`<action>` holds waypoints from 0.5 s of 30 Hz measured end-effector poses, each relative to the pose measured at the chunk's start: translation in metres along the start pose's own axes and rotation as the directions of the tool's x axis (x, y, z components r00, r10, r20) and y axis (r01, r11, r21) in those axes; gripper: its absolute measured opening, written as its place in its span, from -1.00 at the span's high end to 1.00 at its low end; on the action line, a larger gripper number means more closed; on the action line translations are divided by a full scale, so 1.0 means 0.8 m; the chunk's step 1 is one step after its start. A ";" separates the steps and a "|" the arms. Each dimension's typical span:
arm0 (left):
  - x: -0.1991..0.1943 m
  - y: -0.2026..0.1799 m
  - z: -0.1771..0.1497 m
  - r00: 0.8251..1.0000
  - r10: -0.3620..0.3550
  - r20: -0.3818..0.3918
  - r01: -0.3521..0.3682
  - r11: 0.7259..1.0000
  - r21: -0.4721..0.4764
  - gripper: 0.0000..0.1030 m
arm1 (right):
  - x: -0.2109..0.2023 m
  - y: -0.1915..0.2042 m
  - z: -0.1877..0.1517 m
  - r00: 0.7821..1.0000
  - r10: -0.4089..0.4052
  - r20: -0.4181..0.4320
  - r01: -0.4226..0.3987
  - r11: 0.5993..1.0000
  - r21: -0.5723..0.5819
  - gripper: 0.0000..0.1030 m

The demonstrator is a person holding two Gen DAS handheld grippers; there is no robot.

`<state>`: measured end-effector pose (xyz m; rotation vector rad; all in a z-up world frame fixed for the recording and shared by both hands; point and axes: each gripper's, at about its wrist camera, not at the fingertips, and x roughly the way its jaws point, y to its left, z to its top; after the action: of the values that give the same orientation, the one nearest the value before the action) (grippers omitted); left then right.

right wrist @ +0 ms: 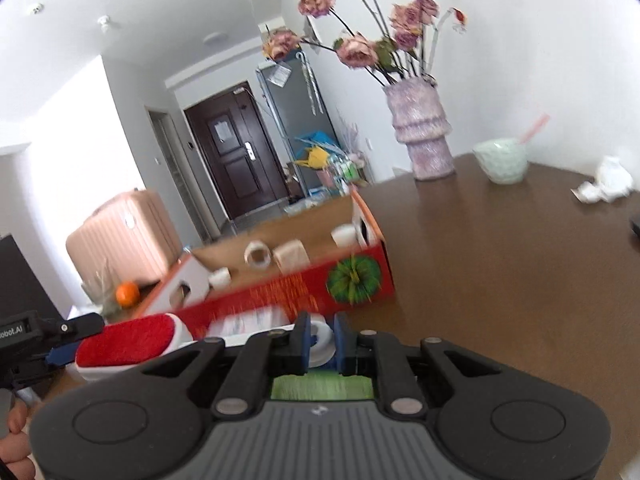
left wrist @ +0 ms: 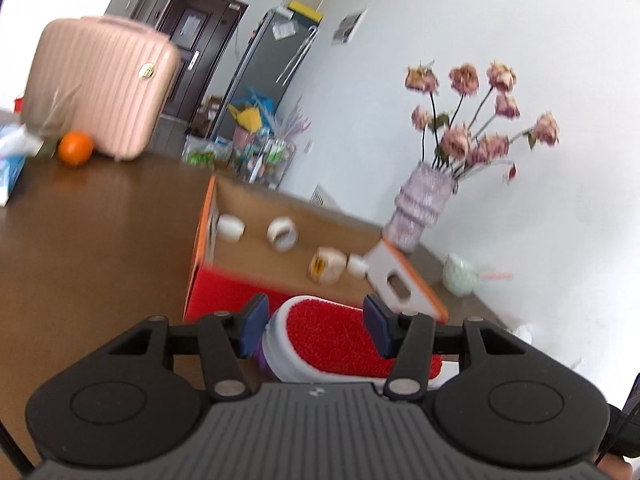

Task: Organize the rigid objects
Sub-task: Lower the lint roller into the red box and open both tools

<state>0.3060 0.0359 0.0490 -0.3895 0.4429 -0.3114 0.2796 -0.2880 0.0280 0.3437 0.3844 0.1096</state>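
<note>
A red cardboard box (left wrist: 224,292) lies open on the brown table, with several white cups and tape rolls inside (left wrist: 282,234); it also shows in the right wrist view (right wrist: 280,292). My left gripper (left wrist: 316,326) holds a red-and-white lint brush (left wrist: 336,334) between its blue pads, just in front of the box. The brush also shows in the right wrist view (right wrist: 128,344). My right gripper (right wrist: 322,344) is shut on a white ring-shaped object (right wrist: 320,344) above something green, near the box's front wall.
A purple vase of dried roses (right wrist: 422,128), a pale green bowl (right wrist: 500,160) and crumpled tissue (right wrist: 608,180) stand at the table's far right. A pink suitcase (left wrist: 100,84), an orange (left wrist: 75,147) and a tissue pack (left wrist: 12,160) sit at the left.
</note>
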 end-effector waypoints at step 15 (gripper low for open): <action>0.137 0.050 0.064 0.997 0.072 -0.029 -0.073 0.996 -0.046 -0.03 | 0.187 0.014 0.084 0.997 0.014 -0.074 -0.017 0.999 -0.049 0.76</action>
<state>0.4328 0.0455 0.0359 -0.4140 0.4908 -0.2364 0.4427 -0.2732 0.0383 0.2941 0.4512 0.1472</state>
